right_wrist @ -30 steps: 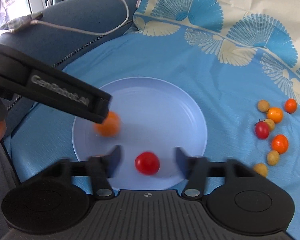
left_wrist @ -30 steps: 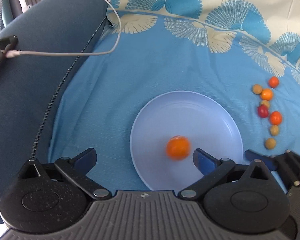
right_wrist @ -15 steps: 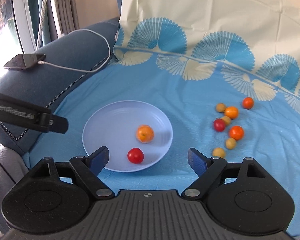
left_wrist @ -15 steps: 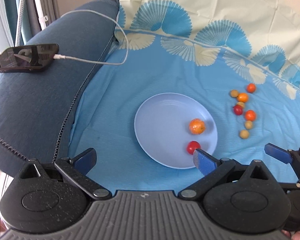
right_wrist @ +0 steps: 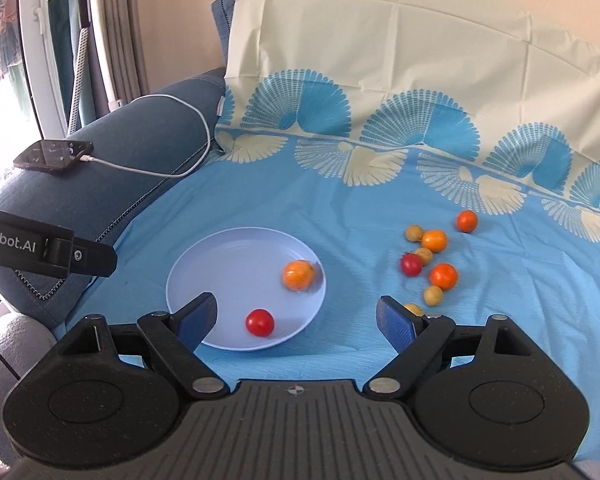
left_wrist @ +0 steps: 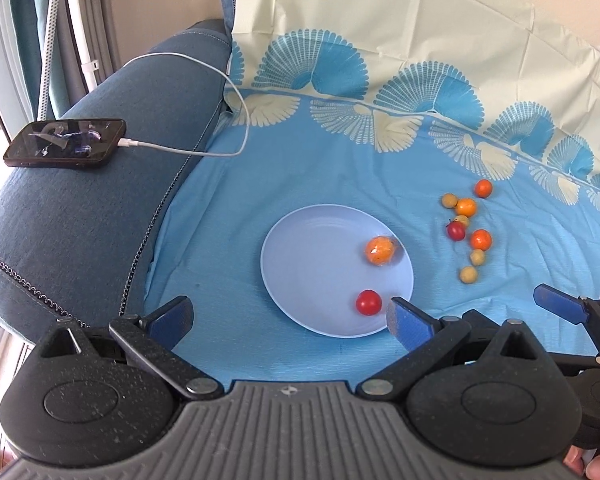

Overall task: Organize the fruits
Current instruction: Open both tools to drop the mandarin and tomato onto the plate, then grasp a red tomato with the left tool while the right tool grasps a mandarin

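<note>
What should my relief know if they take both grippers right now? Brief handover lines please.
Left gripper: open, empty, near the plate's front edge.
Right gripper: open, empty, in front of the plate.
Done: one orange fruit and one red tomato lie on the plate.
Left: a cluster on the blue cloth right of the plate, with another red tomato, three orange fruits and several small yellowish ones.
Phone charging on the sofa arm; avoid its cable.

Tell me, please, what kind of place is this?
Probably a home living room: a blue sofa armrest with a charging phone, a patterned sheet over the seat, and curtains behind.
</note>
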### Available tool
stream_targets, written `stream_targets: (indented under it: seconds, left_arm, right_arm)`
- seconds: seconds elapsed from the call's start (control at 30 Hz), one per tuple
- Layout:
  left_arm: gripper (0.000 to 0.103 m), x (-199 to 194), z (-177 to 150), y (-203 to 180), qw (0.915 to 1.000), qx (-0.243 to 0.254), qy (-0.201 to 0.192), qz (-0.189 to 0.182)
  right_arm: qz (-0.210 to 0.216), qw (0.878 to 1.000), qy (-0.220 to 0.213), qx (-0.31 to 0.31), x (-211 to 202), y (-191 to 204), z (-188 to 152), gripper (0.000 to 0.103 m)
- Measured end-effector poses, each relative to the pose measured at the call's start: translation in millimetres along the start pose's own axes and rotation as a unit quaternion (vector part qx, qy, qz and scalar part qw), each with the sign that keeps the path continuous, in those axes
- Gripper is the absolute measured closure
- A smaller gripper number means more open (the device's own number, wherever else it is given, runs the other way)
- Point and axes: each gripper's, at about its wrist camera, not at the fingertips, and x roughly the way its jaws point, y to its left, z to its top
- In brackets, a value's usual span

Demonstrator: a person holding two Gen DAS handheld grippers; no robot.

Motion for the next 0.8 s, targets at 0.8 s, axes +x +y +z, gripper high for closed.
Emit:
stream_targets:
  seconds: [0.8]
  left_arm:
    - [0.0, 11.0, 4.7, -4.9, 0.9999, 0.003, 0.011, -0.002]
  right_arm:
    - [0.004, 1.0, 0.004, 0.016, 1.6, -3.5, 1.5, 0.012]
